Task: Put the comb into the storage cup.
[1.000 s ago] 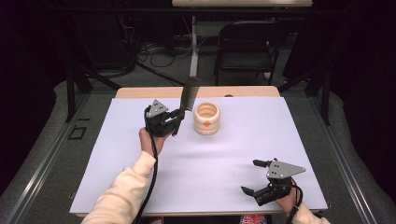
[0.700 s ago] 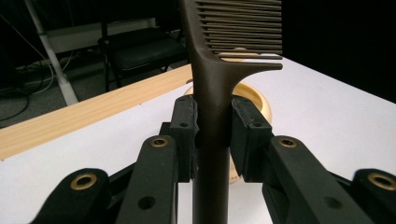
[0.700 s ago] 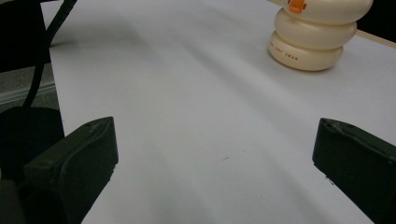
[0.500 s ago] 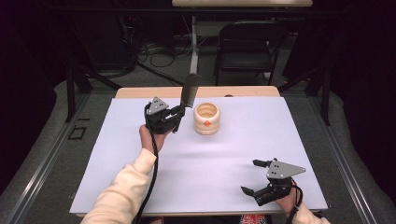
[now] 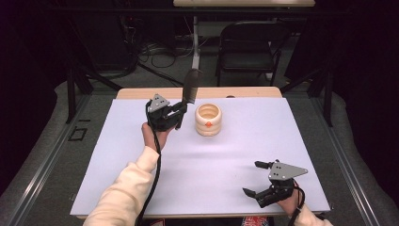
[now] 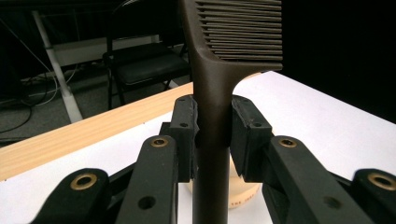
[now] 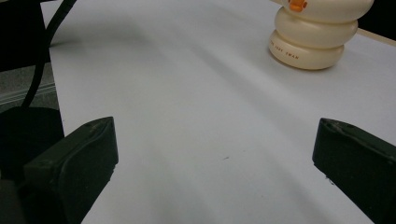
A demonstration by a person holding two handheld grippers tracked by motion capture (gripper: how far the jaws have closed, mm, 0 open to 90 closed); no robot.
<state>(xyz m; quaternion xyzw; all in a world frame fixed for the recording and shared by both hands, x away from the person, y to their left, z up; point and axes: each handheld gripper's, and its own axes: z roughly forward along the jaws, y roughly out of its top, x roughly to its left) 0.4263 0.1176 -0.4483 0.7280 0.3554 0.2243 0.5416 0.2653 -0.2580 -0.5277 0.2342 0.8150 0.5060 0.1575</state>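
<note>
Left gripper (image 5: 180, 109) clamps a dark comb (image 5: 191, 85) upright beside the cream ribbed holder (image 5: 208, 119); right gripper (image 5: 257, 180) rests wide apart on the worktop (image 5: 244, 141).

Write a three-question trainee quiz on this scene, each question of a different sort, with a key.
1. True or false: the left gripper is shut on the comb.
2. Multiple choice: where does the cream holder stand? A) inside the right gripper B) on the white tabletop, beside the left gripper C) on the chair
3. Fill in: the right gripper has its jaws ____ over the white tabletop.

Key:
1. True; both pads press the comb's handle, teeth end up.
2. B.
3. Open; they stand wide apart with nothing between them.
</note>
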